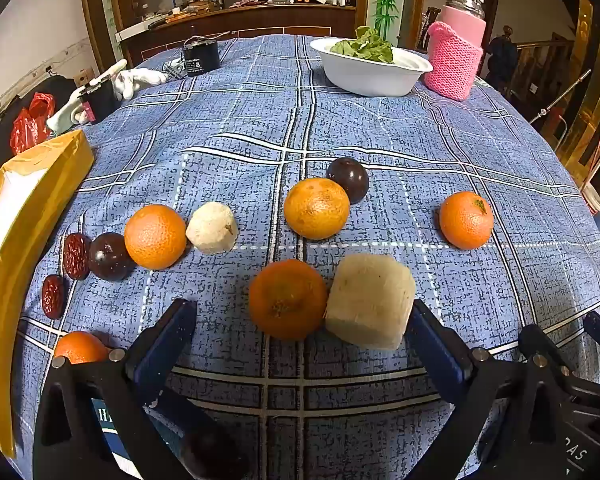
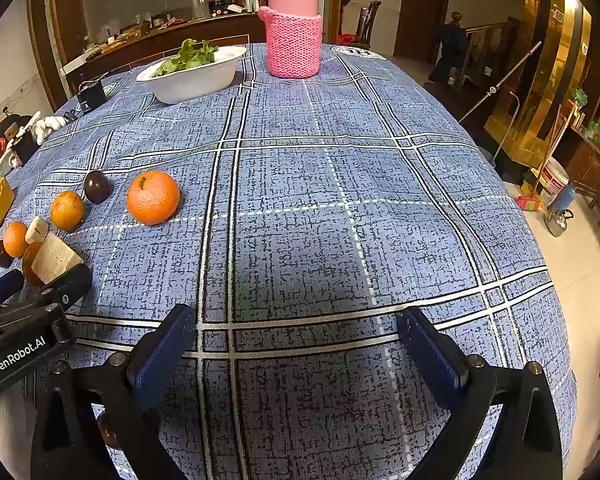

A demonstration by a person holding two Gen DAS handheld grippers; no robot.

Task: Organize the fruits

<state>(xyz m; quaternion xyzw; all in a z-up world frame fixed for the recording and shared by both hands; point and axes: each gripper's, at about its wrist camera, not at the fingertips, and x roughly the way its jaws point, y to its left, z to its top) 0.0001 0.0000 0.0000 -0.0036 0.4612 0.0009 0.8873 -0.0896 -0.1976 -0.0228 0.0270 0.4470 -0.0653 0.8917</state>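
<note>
Blue-padded left hand-held gripper [image 1: 300, 334] is hovering wide open before a pale peeled chunk [image 1: 370, 300]; right hand-held gripper [image 2: 300, 338] is gaping wide over bare worktop [image 2: 340, 220] right of it.

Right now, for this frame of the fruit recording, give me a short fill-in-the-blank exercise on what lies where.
1. The white bowl holds leafy ____.
2. The jar behind the bowl wears a knitted sleeve coloured ____.
3. The nearest orange touches a peeled, pale ____ chunk.
4. Both the left gripper and the right gripper have jaws standing ____.

Missing words: greens; pink; white; open
</note>
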